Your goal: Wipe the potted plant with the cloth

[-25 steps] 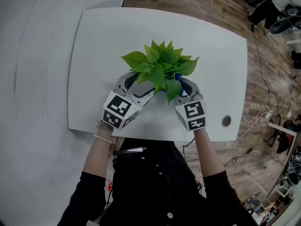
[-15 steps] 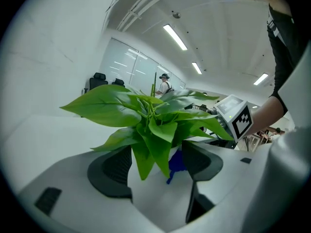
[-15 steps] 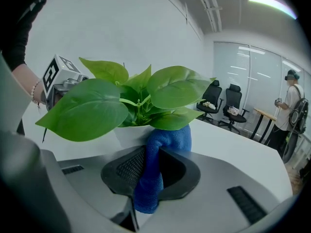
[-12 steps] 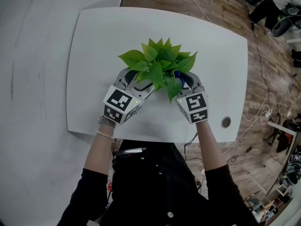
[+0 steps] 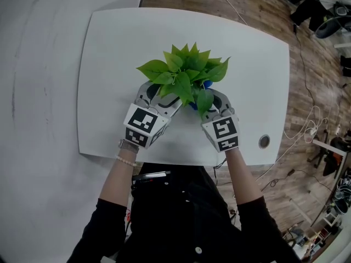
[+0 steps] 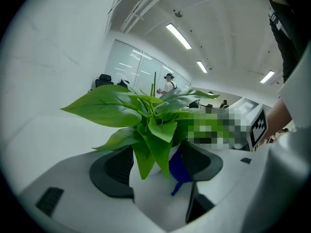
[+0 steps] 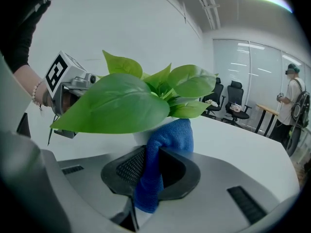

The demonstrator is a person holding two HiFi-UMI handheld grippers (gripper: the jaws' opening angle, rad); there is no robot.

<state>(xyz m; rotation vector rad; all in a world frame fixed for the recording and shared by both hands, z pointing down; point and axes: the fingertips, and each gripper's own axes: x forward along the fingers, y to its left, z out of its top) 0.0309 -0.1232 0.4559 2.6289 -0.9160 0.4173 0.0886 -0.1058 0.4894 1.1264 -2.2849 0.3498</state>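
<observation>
The left gripper point(image 5: 159, 98) is straddling the potted plant point(image 5: 185, 73) on the table point(image 5: 109, 48), jaws seemingly pressing the white pot's sides. The right gripper point(image 5: 213, 100) is pinching the blue cloth point(image 7: 165, 140) tight, holding it against the pot beneath the leaves.

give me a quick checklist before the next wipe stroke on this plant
1. Cloth clamped in right gripper: ok.
2. Left gripper jaws closed on either side of the pot: ok.
3. Cloth touching the pot: ok.
4. Left jaws free of foliage: not ok, a leaf hangs between them.
5. Pot flat on the table: cannot tell, leaves hide its base.
</observation>
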